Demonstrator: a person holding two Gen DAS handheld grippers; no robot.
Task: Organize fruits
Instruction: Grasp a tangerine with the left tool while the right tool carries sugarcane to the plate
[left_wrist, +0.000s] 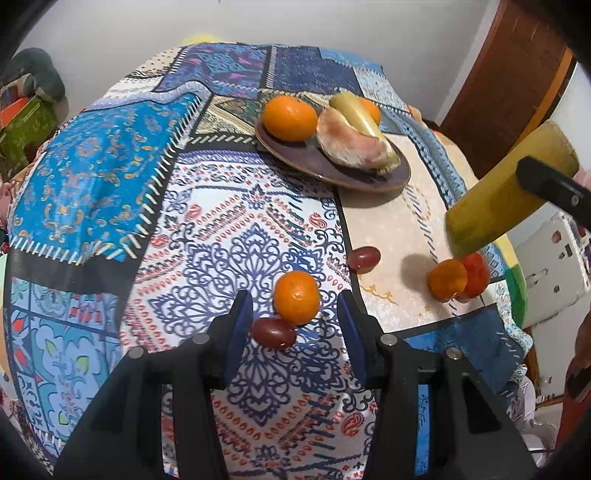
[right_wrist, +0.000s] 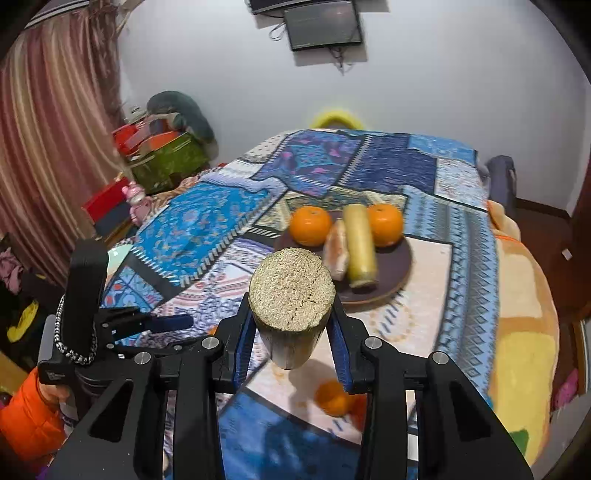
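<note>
Right jaws clenched a cane piece (right_wrist: 291, 314), lifted toward the plate (right_wrist: 399, 273) at centre frame; left gripper (left_wrist: 295, 310) gaped around an orange (left_wrist: 296, 297).

**Room around the tabletop**

I see a plain pale wall (right_wrist: 443, 92) with a dark screen (right_wrist: 323, 26) mounted high, cables dangling beneath it. A pink-striped curtain (right_wrist: 55, 129) hangs at my left, beside stacked red, orange and green boxes (right_wrist: 162, 151). A patchwork cloth (left_wrist: 92, 177) in blues covers the tabletop. A brown wooden door (left_wrist: 517, 85) stands at right. Light is even, indoor.
</note>
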